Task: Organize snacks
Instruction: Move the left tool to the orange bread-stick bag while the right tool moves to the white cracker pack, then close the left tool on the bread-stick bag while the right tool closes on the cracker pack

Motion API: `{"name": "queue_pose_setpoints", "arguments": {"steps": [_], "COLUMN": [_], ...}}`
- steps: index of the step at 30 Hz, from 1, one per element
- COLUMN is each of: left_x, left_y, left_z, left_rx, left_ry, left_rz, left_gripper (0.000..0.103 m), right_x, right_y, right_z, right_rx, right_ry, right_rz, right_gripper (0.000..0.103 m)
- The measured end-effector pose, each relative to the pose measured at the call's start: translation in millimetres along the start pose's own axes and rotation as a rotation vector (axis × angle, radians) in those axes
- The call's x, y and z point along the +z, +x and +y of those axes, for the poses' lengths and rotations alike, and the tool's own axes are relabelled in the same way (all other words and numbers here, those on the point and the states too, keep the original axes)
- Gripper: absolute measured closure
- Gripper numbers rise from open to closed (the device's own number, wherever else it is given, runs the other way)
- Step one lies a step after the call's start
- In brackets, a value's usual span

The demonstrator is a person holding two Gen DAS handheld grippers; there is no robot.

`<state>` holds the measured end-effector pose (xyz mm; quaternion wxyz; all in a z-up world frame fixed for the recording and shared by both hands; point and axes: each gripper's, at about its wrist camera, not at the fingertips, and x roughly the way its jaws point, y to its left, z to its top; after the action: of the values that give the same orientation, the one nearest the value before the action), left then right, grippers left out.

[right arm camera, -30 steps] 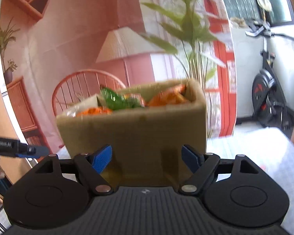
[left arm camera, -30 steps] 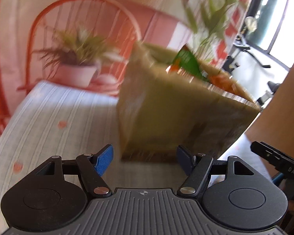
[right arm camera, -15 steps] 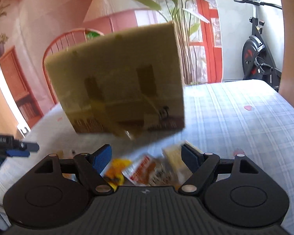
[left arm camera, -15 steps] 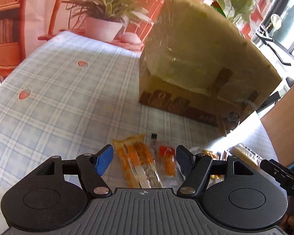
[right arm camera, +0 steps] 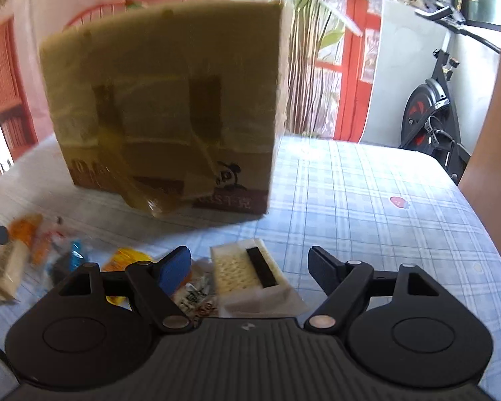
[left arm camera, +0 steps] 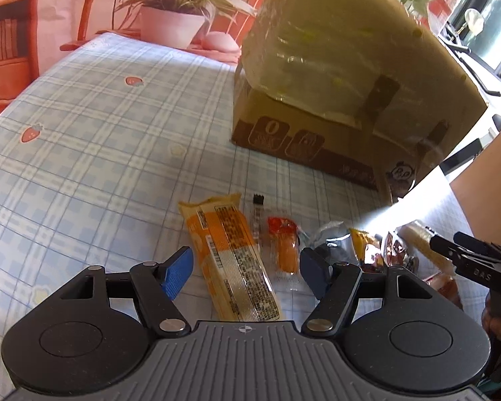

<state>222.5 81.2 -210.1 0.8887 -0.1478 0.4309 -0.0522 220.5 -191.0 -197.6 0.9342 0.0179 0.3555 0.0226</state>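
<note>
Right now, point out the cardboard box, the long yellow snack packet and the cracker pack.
cardboard box [left arm camera: 357, 67], left wrist view, on its taped side.
long yellow snack packet [left arm camera: 232, 260], left wrist view, mid-wrapper.
cracker pack [right arm camera: 237, 272], right wrist view, on the crackers.

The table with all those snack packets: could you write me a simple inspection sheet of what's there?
Surface: table under a blue checked cloth with strawberry prints.
Job's things: cardboard box standing on the cloth; in front of it loose snacks, among them a long orange packet, a small orange-red snack and a cracker packet.
Clutter: nothing seen.
Grippers: left hand-held gripper open, above the orange packet; right hand-held gripper open, above the cracker packet; neither holds anything.
Cables: nothing seen.
Surroundings: potted plant, exercise bike.
</note>
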Motion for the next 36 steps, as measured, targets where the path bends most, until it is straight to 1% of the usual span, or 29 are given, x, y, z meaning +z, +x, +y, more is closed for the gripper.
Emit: {"name": "queue_pose_setpoints", "arguments": {"steps": [4,6,7,10,12,14,15,17,18,21,24,36], "left_x": [1,1,1,0,-1,-2,-3,-2,-2,-2,-3,-3], "left_y": [6,9,11,20,25,26,27,27,26,24,21,12], "left_z": [-1,-2,-3,-4,-3,-3,-4,-4,-3,3,9,11], "left_rx": [0.007,0.01,0.01,0.012,0.018,0.024,0.029,0.046,0.049,0.048,0.022,0.005], "left_ry": [0.002,0.012,0.018,0.022,0.016,0.024,0.031,0.04,0.038,0.021,-0.003,-0.015], "left_rz": [0.008,0.021,0.027,0.045,0.059,0.056,0.056,0.054,0.053,0.044,0.034,0.01], "left_gripper": [0.031,0.031,0.031,0.031,0.031,0.032,0.033,0.041,0.041,0.051,0.053,0.054], "right_x": [-4,-6,-8,-11,-11,-11,-12,-11,-11,-8,-2,1], "right_y": [13,17,19,19,17,16,15,16,18,24,31,45], "right_z": [-3,-5,-8,-13,-14,-14,-13,-13,-13,-13,-13,-16], "right_rx": [0.021,0.012,0.01,0.023,0.028,0.037,0.039,0.038,0.04,0.047,0.054,0.04], "right_ry": [0.01,0.026,0.044,0.093,0.106,0.11,0.11,0.115,0.122,0.135,0.146,0.177], "right_rz": [0.035,0.041,0.043,0.037,0.035,0.036,0.037,0.04,0.048,0.067,0.081,0.124], "right_gripper": [0.031,0.035,0.04,0.042,0.044,0.046,0.046,0.046,0.046,0.046,0.046,0.047]}}
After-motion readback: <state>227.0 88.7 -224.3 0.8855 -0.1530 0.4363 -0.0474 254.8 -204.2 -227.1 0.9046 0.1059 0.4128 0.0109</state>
